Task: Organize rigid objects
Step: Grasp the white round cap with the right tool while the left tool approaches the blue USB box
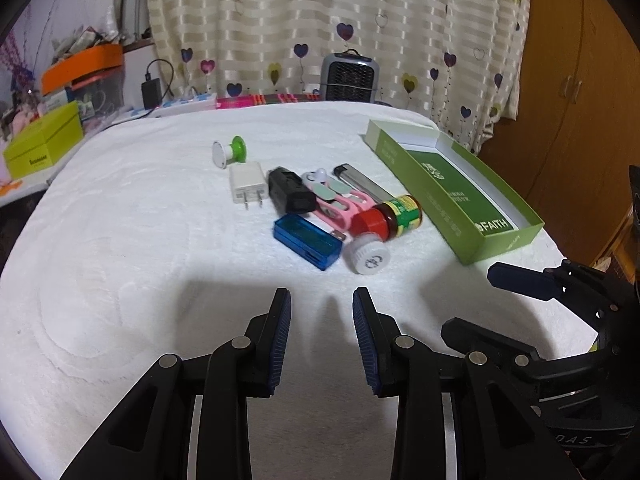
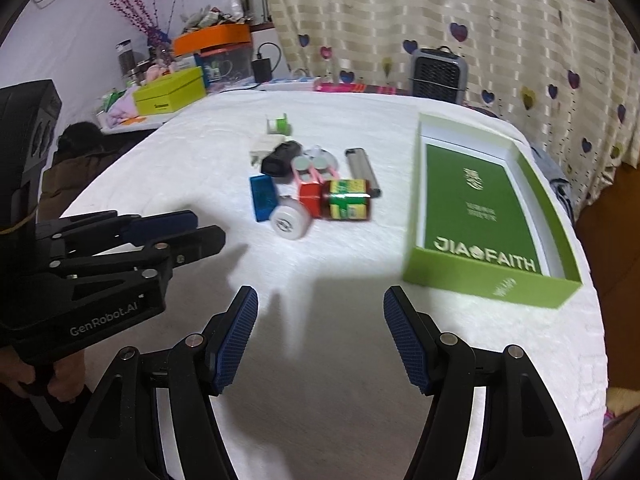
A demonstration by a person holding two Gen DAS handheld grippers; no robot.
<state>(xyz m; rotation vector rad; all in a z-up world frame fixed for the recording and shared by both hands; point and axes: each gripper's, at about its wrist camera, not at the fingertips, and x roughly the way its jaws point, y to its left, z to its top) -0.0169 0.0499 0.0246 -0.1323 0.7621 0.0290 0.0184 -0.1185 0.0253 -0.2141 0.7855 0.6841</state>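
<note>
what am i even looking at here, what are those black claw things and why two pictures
Those black claws are two hand-held grippers, each carried by a person, not a robot arm. Each has a fisheye camera looking along its two fingers, hence two pictures. One picture is from the left hand-held gripper, the other from the right hand-held gripper; each also shows the other at its edge. Both are open and hold nothing. Ahead is a white cloth with a pile of small things: a white charger plug, a blue case, a red-capped bottle, a white-capped bottle, a green spool. Beside them lies an open green box with nothing loose visible inside.
</note>
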